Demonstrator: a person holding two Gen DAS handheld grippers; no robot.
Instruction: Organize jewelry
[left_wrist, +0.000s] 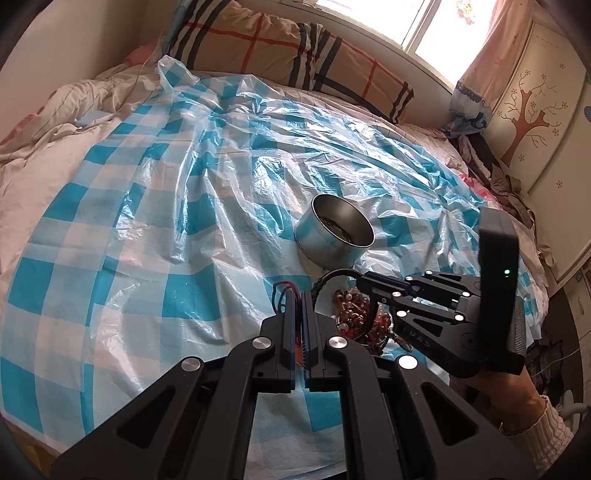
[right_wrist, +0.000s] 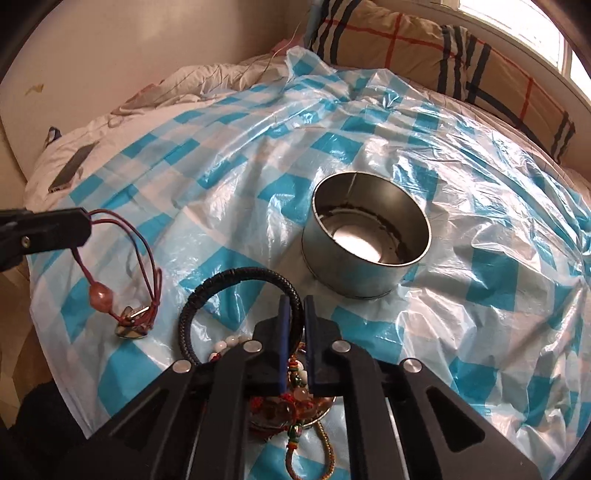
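Red cord, thin and looped, makes the bracelet with one pink oval bead (right_wrist: 99, 292) that hangs from the left gripper (right_wrist: 86, 224); its fingers are pressed together on the top of the loop, and in the left wrist view only a small bow of the red cord (left_wrist: 282, 286) shows above the tips. The lower end of this bracelet, with a small metal charm, touches or nearly touches the sheet; I cannot tell which.

Just beside it, the black braided round bangle (right_wrist: 236, 288) is pinched by the right gripper (right_wrist: 295, 306), whose fingers stand narrow with the braid between them. The bangle seems partly lifted from the pile of beaded bracelets and knotted cords (right_wrist: 295, 387), which lies under the right gripper.

Beyond the pile stands the round silver metal tin (right_wrist: 365, 236), open, with no lid in view. In the right wrist view its bottom looks bare and shiny, with perhaps something dark along the inner edge; this is too unclear to name.

Everything rests on a blue-and-white checked plastic sheet (right_wrist: 480, 295) spread over a bed, with a plaid pillow (right_wrist: 443, 44) behind.

My judgement: the task is at an early stage. Two pieces are gripped but not yet placed, the tin holds little or nothing, and most of the pile waits.
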